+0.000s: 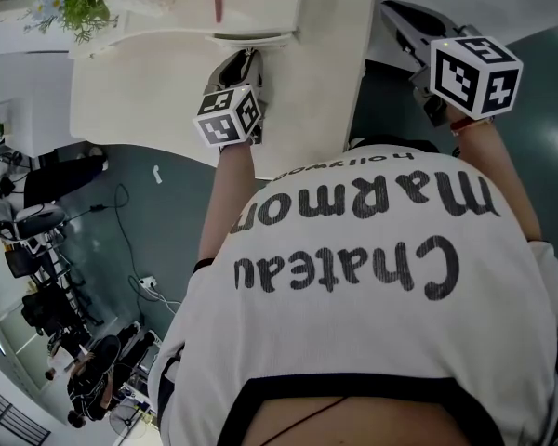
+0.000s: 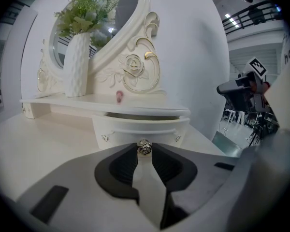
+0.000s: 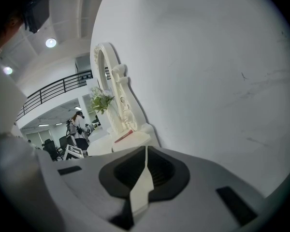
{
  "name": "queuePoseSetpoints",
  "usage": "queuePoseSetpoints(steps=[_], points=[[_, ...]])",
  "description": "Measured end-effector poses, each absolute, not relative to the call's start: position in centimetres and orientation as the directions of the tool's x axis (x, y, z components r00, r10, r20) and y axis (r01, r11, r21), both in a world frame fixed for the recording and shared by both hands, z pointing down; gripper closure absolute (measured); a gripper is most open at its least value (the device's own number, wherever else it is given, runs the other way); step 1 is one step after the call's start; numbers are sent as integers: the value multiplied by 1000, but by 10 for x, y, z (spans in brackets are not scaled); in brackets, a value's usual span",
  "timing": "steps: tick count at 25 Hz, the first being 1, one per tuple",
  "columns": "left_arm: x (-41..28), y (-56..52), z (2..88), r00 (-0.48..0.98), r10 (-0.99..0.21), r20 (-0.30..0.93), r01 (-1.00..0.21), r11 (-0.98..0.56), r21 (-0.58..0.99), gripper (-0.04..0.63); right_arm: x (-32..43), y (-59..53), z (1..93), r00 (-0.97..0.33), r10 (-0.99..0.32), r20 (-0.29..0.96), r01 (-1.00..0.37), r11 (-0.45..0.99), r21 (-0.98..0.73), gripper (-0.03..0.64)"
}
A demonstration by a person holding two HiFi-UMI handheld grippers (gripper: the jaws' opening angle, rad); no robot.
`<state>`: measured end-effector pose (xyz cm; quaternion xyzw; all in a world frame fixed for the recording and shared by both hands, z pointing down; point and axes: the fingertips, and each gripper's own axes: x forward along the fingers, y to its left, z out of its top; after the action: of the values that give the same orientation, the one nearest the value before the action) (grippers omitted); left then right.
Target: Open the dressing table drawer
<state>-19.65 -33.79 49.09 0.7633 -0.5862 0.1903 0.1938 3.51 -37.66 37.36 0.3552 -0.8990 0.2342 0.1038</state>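
Surface: cream dressing table [image 1: 121, 110] against a white wall. In my left gripper view the vase of greenery [image 2: 77, 64] is at 10 o'clock and the oval mirror [image 2: 125, 8] at 12.
Drawer [image 2: 140, 128]: small curved front under the raised shelf, dead centre. A dark slit along its top suggests it is barely out.
Knob [image 2: 144, 148]: metal, mid-front of the drawer.
Left gripper [image 2: 144, 152]: I have its jaws clamped on the knob and angled down, so a straight pull should slide the drawer.
Right gripper [image 3: 145, 154]: jaws together and empty. In the head view I hold it at 2 o'clock, off the table and clear of the drawer's path.
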Motion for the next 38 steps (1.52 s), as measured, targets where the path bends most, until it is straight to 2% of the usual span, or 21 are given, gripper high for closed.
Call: queuePoseSetpoints(steps=[38], points=[[-198,-325,490,228,-824,518,-972,-225,69,489,31,-374,367,-745,-571,345,-666,664,-340,584]])
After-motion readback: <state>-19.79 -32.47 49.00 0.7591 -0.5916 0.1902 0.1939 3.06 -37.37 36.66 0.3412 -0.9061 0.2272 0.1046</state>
